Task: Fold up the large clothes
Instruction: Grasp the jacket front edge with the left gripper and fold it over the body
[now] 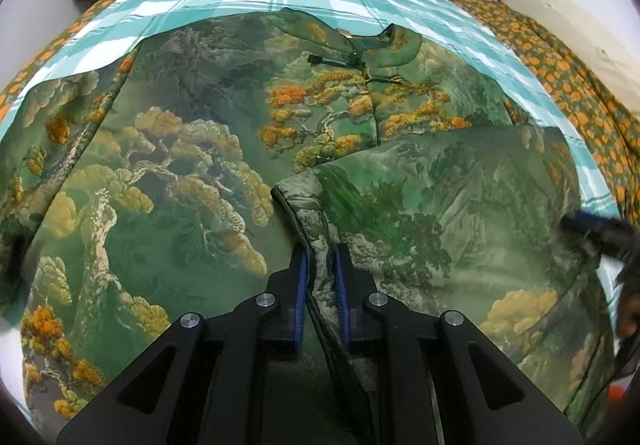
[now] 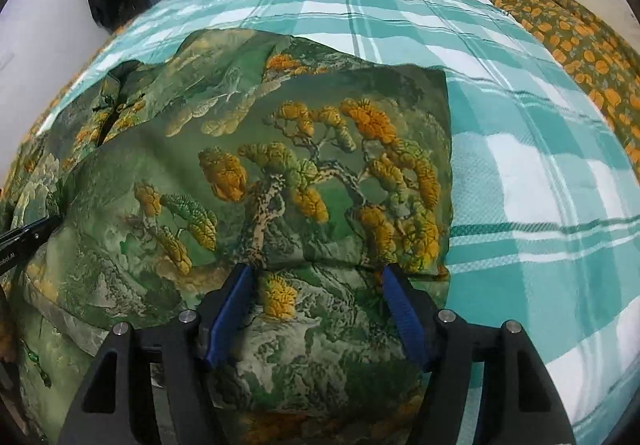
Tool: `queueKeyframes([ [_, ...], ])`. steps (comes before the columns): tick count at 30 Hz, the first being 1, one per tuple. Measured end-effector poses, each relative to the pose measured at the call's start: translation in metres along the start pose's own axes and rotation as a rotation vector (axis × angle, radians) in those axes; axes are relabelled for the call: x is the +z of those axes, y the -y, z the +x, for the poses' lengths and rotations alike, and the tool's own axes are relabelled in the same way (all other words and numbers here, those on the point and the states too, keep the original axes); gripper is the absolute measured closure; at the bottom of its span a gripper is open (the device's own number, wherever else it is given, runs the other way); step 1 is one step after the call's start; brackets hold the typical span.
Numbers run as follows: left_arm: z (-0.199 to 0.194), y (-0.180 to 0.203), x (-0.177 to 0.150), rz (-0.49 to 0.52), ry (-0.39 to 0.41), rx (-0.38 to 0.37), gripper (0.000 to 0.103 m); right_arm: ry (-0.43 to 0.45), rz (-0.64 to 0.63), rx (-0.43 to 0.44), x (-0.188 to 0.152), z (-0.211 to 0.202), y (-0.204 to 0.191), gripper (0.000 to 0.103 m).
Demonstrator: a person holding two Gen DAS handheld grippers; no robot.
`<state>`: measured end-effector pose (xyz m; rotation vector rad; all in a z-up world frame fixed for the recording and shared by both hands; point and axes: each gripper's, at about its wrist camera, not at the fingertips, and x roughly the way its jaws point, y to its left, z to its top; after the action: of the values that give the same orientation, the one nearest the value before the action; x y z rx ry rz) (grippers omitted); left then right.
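Left wrist view: left claw point(image 1: 322, 265) pinching folded jacket point(image 1: 192, 149) hem, right claw point(image 2: 318, 297) spread above; best laid flat, edges aligned on bed point(image 2: 520, 173).

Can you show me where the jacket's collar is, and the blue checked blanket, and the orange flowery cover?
jacket's collar point(image 1: 384, 45): left wrist view, on the stand-up collar's green band.
blue checked blanket point(image 2: 540, 173): right wrist view, on a bare patch beside the jacket.
orange flowery cover point(image 2: 580, 45): right wrist view, on its bunched top.

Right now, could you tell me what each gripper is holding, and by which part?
The left gripper pinches the jacket by its folded flap's piped edge; the right gripper holds nothing.
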<state>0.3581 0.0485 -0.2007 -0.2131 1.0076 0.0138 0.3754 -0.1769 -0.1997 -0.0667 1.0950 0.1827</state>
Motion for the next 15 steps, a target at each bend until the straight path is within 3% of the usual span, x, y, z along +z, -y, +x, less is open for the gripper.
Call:
queueKeyframes([
  [4, 0.003, 0.001, -0.003, 0.008, 0.019, 0.010, 0.089, 0.143, 0.043, -0.005, 0.034, -0.028, -0.003, 0.034],
  [6, 0.003, 0.002, -0.004, 0.015, 0.022, 0.015, 0.089, 0.164, 0.073, 0.015, 0.048, -0.024, -0.001, 0.034],
  [11, 0.004, 0.004, -0.007, 0.031, 0.034, 0.024, 0.089, 0.018, 0.097, 0.031, 0.053, 0.047, 0.001, 0.034],
  [15, 0.005, 0.005, -0.008, 0.037, 0.040, 0.032, 0.089, 0.029, 0.114, 0.022, 0.048, 0.057, -0.002, 0.033],
])
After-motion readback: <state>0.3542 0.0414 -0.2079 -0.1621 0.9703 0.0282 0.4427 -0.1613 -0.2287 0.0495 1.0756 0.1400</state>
